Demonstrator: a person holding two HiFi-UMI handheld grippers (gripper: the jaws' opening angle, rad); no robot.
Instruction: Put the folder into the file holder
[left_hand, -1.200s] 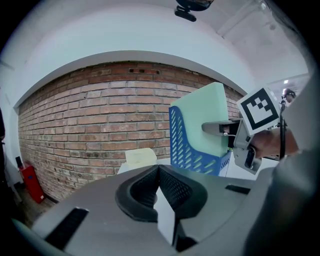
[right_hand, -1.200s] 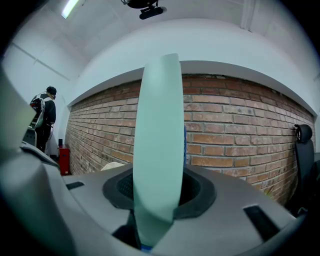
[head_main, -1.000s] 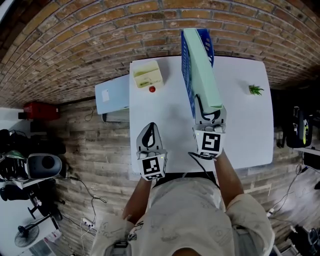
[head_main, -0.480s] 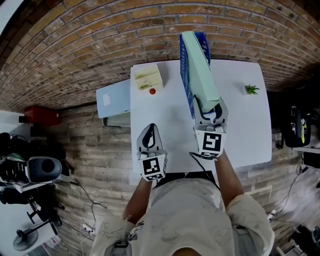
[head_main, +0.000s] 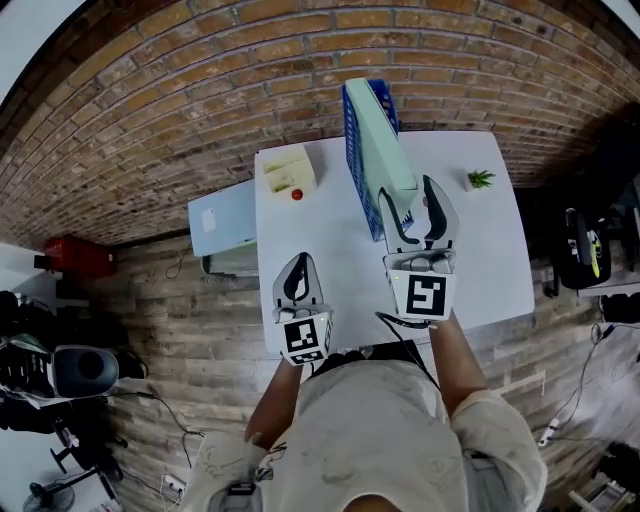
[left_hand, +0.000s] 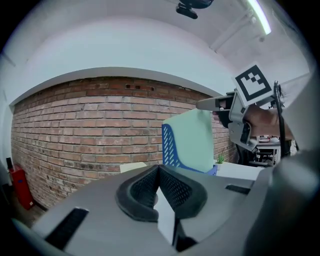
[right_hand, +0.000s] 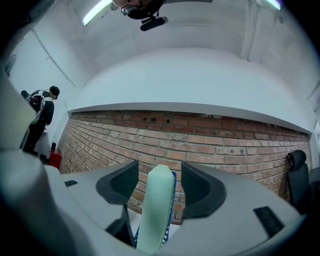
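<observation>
Mint-green folder (head_main: 385, 150) stands upright in the blue file holder (head_main: 352, 140), far side of the white table (head_main: 320, 240), head view. Left gripper view: left gripper (left_hand: 159, 172) jaws together, empty. Right gripper view: right gripper (right_hand: 160, 175) jaws opening, folder between them, pads clear. Release step; next, probably a straight retreat toward the near edge.
</observation>
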